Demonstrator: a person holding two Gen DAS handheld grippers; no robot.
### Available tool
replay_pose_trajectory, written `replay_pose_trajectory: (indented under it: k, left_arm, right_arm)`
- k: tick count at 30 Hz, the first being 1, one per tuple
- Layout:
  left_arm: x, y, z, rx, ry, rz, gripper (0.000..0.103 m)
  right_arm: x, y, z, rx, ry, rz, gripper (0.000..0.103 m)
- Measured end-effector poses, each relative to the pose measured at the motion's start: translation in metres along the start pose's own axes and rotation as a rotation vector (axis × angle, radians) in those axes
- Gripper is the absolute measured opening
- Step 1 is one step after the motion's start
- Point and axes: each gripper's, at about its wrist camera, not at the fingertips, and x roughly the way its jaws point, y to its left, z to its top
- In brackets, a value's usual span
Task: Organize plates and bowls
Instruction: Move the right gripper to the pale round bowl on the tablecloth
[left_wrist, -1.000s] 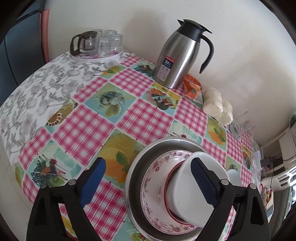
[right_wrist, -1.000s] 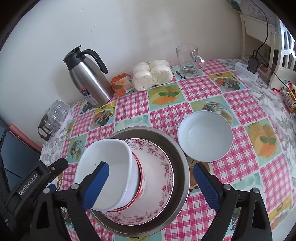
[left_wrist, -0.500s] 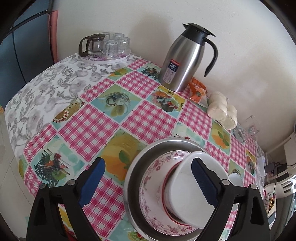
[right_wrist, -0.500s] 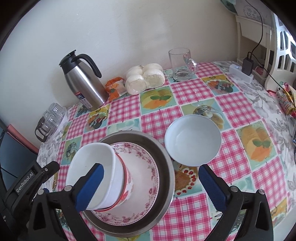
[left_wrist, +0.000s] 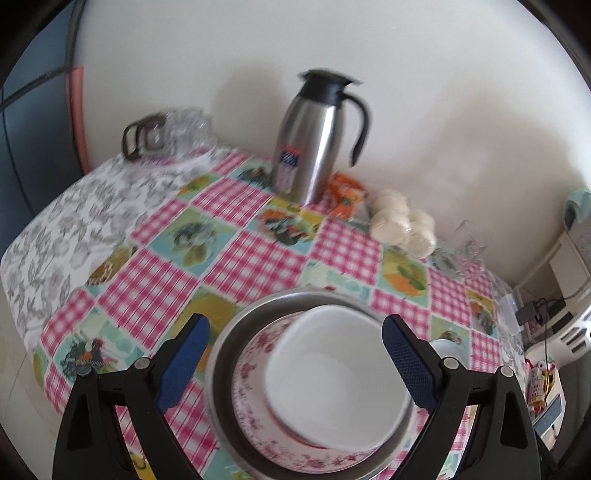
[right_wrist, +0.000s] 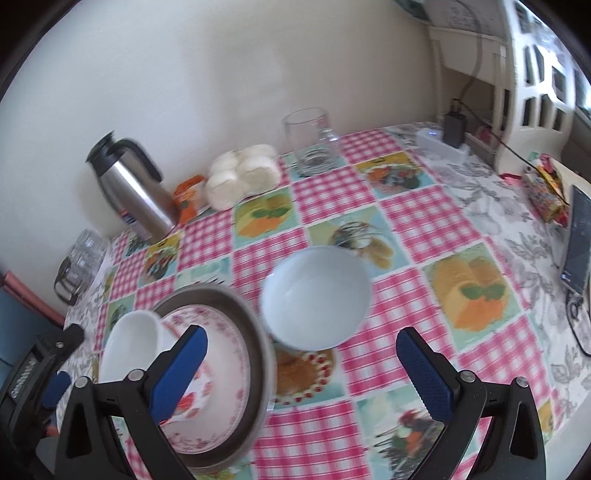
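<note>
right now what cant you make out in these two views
- Label on the steel jug: left wrist view, motion blur.
- Glasses at the far corner: left wrist view, blurred, count unclear.
- Second white bowl: left wrist view, mostly behind the left claw.
- Metal tray's near rim: right wrist view, behind the right claw.

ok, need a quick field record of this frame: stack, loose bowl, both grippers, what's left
stack: white bowl on flowered plate in metal basin
loose bowl: white bowl, alone, upright on tablecloth, beside the basin
left gripper: jaws open, either side of stacked bowl, not gripping
right gripper: jaws open, empty, loose bowl just beyond
left to do: loose bowl not yet on the stack
</note>
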Motion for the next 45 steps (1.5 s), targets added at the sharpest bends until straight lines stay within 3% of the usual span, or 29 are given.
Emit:
replay_pose_trajectory:
  k: [17,26,33,39,45]
  left_arm:
    - [-0.02,-0.096,-0.01,0.246,-0.153,-0.162,0.095]
    - [0.001,-0.143,-0.022,0.38,-0.092,-0.21,0.095]
    - [0.034,-0.174,-0.037,0.504,0.055,-0.214,0.095]
    - [0.052,-0.184,-0.036,0.488,0.141,-0.249,0.095]
    - [0.078,-0.182,-0.034,0.46,0.218,-0.235,0.095]
  right_arm:
    - [-0.001,-0.092,0.016,0.174,-0.011,-0.06,0.103]
    - [0.012,-0.109,0.02,0.223,0.007,-0.073,0.103]
    - [0.037,-0.115,0.02,0.236,0.057,-0.051,0.103]
    - [0.058,-0.112,0.018,0.225,0.094,-0.023,0.103]
    - [0.076,-0.107,0.016,0.221,0.135,0.004,0.103]
